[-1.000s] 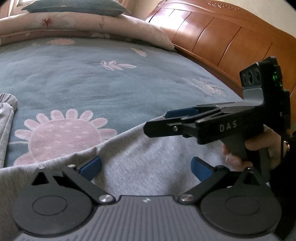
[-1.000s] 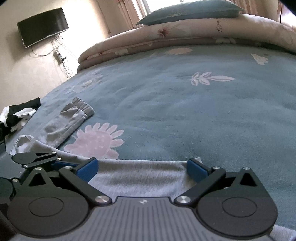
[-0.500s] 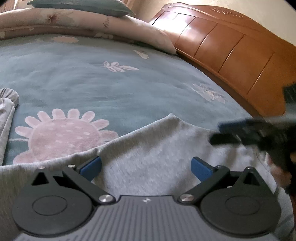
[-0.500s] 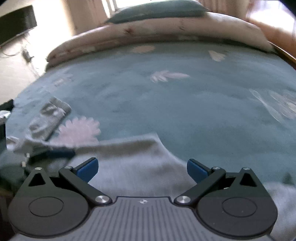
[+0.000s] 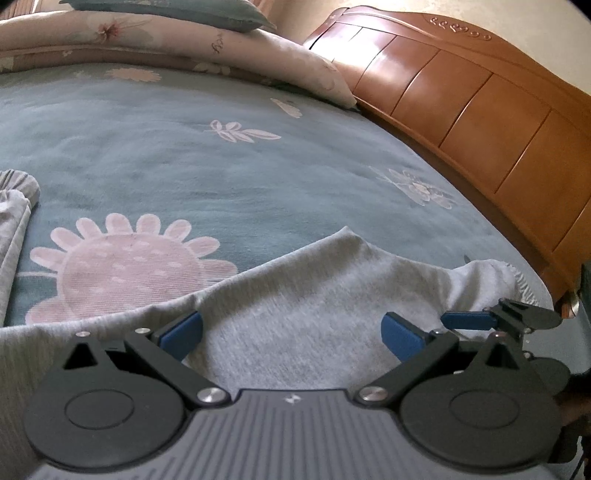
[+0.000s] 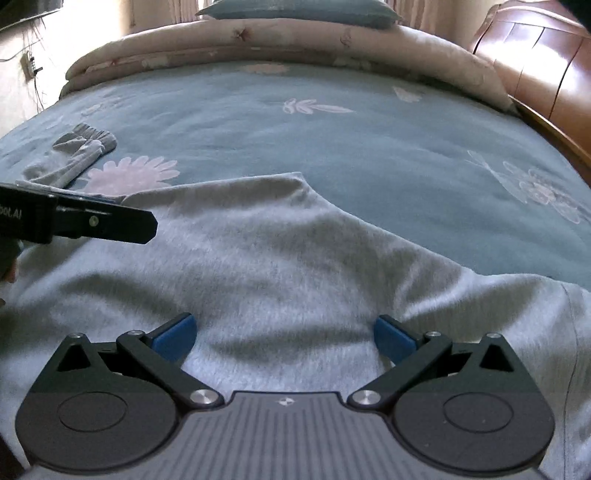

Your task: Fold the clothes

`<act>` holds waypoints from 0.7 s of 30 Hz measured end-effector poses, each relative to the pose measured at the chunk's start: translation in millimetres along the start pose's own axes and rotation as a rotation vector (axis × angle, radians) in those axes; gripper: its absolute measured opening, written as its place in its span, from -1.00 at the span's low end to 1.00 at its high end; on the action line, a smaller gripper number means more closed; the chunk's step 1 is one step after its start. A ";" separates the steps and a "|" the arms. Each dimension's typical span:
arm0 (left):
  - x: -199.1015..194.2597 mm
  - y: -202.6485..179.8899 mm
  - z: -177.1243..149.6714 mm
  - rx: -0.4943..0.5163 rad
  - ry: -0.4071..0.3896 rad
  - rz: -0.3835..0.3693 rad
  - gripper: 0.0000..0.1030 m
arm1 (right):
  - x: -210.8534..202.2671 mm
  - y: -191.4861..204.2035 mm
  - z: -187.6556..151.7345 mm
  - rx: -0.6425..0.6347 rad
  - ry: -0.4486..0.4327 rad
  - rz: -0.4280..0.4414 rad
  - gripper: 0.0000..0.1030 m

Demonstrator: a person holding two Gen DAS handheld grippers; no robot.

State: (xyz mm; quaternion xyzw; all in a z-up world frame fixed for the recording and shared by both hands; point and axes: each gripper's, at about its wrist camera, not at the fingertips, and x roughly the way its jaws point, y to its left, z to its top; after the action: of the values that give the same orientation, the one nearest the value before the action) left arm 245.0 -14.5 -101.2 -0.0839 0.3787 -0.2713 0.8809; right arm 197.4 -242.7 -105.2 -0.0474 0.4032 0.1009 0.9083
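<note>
Grey sweatpants on the bed, barely started folding

The bed point(image 6: 369, 155) carries the grey sweatpants point(image 6: 258, 266), spread out and rumpled, no neat fold yet. Both the left tool point(image 5: 291, 332) and right tool point(image 6: 284, 332) gape wide above the fabric, gripping nothing.

We are looking across a teal flowered bedspread point(image 5: 155, 155), a pink folded quilt point(image 6: 288, 44) lying beneath a teal pillow point(image 6: 299, 9), a glossy wooden headboard point(image 5: 461, 99) catching daylight, a pale wall point(image 6: 22, 88) standing alongside
</note>
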 end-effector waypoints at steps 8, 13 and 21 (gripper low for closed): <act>-0.4 1.2 0.1 -0.006 0.000 -0.003 0.98 | -30.4 1.5 -14.7 0.035 0.060 -0.025 1.00; 0.5 -1.2 -0.9 0.010 0.002 0.011 0.98 | -52.4 4.2 -40.4 0.047 0.059 -0.043 1.00; 1.2 -5.4 -2.3 0.037 0.003 0.035 0.98 | -61.0 23.0 -37.4 0.008 0.050 -0.065 1.00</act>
State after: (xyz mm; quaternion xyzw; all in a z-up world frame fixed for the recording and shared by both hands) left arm 241.8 -19.5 -101.6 -0.0604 0.3765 -0.2631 0.8862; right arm 125.3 -235.4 -85.1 -0.0592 0.4245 0.0686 0.9009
